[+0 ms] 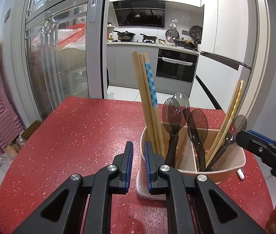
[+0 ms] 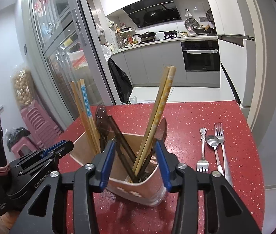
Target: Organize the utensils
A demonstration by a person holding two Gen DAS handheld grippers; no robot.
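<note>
A pink utensil holder (image 1: pixel 233 163) stands on a red speckled bench (image 1: pixel 69 136), divided inside into compartments. Two hand-held grippers flank it.

The left gripper (image 1: pixel 139 156) sits at the holder's left corner. Its jaws are narrow, with only a slim gap between the blue pads. The holder's rim lies just behind the right-hand pad; nothing shows between the pads but bare bench, and whether that pad touches the holder I cannot tell.

The right gripper (image 2: pixel 136 162) faces the holder from the opposite end. Its jaws stand apart at a middling width, one blue pad on each side of the holder's narrow end, so the holder sits between them. The pads look close to the walls, but no pressing shows.

Inside the holder, three wooden chopsticks (image 1: pixel 147 101), one with a blue patterned band, stand upright in the compartment nearest the left gripper. Dark translucent plastic spoons (image 1: pixel 177 109) lean in the middle, bowls upward. A second pair of chopsticks (image 2: pixel 161 109), one with a yellow pattern, leans outward at the end next to the right gripper, beside another dark spoon.

On the bench to the right of the holder, well clear of both grippers, lie three metal pieces side by side: a fork (image 2: pixel 203 150) with its tines toward the near edge, a metal spoon (image 2: pixel 213 142), and a second fork (image 2: pixel 219 134) with its tines pointing away.
</note>
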